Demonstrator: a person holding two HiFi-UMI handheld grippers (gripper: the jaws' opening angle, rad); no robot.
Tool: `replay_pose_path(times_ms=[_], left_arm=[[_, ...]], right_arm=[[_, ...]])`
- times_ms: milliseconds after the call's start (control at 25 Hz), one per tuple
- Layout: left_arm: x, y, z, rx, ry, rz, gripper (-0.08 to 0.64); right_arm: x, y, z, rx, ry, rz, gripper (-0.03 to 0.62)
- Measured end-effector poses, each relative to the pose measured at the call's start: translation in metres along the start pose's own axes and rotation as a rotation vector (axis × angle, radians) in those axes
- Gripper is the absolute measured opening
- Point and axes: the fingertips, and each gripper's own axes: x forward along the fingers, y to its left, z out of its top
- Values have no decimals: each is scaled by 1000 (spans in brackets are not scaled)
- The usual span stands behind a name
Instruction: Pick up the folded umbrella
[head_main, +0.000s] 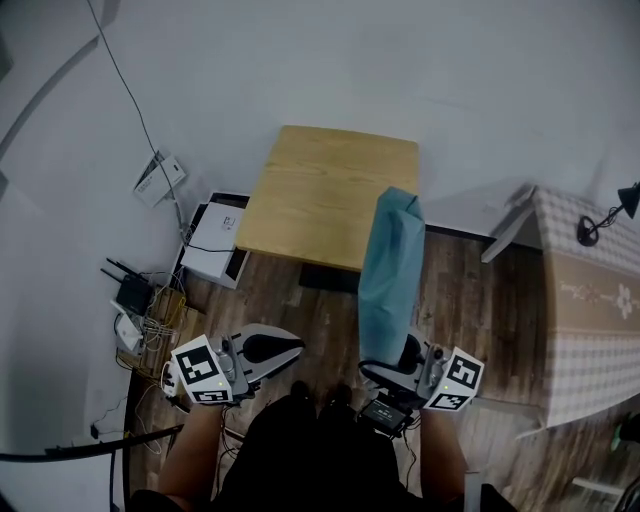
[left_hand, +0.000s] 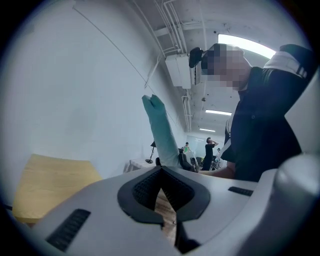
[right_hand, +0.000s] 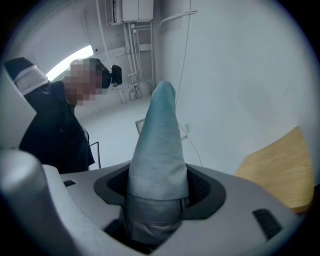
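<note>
Gripping the teal folded fabric umbrella (head_main: 392, 270) near its lower end, your right gripper (head_main: 398, 368) has both jaws clamped against the cloth sleeve. The umbrella slants up and away from them. Its far tip overlaps the near right corner of the square light-wood table (head_main: 325, 195) in the head view, though you cannot tell from there whether it touches the top. Your left gripper (head_main: 272, 350) sits level at your other side, well apart from the umbrella, its jaws closed tip to tip with nothing between them. Beyond both grippers lies the dark plank floor (head_main: 460, 300). A flat white box (head_main: 215, 245) sits on it just left of the table, near a black router with antennas (head_main: 130, 292). At the far right stands a table under a checked cloth (head_main: 590, 300).
</note>
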Motion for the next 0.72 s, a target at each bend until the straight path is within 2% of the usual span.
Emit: replay_pose_path(times_ms=[80,160,360,560,720], left_arm=[[2,-1,-7,0,24,3,11],[3,-2,-6,-12,11,-10,11],[-7,-5,10,-62,-117,-65,11],[-14,-12,33,-74,-220,-145,11],[-18,-15,40,-62,-236,-171,11]], right_arm=[[1,2,0,1,5,-1,290],[1,1,0,-1,16,-9,290],[1,3,2,-16,37,-21,290],[10,17,7,-59,53,15,290],[24,17,7,-92,76,24,290]])
